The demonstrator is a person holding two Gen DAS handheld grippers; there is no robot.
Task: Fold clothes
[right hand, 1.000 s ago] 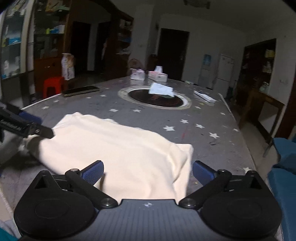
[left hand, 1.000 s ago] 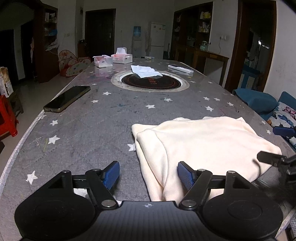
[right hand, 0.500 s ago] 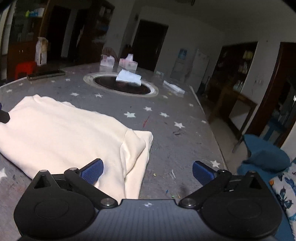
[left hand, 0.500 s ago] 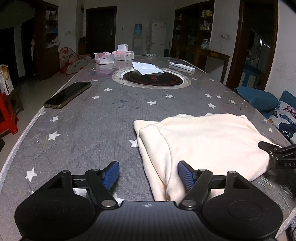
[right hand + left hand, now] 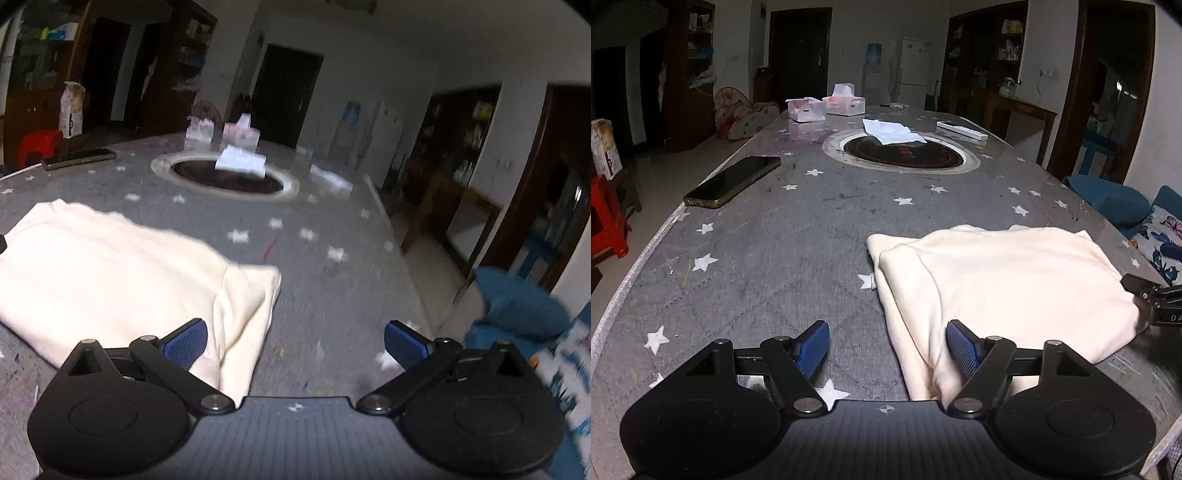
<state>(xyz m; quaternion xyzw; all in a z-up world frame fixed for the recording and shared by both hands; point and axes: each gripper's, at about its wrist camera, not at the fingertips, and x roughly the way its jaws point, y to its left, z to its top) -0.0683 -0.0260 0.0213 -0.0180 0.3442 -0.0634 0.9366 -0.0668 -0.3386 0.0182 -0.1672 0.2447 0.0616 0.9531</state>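
Cream garment (image 5: 1008, 284) lies folded in compact bundle on near right part of table (image 5: 783, 236), layered edges showing at both ends.

Left gripper (image 5: 886, 347) spread wide, empty, straddling garment's near left edge. Right gripper (image 5: 295, 341) spread wide, empty, at garment's right end; view blurred.

Risks, as judgement:
- finger snagging top layer, dragging fold apart
- pinch catching only one layer, bundle unrolling when lifted
- push sliding cloth toward near table edge
- phone (image 5: 733, 181) far left, well clear

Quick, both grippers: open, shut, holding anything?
Left gripper: open, holding nothing.
Right gripper: open, holding nothing; cream garment lies on the table.
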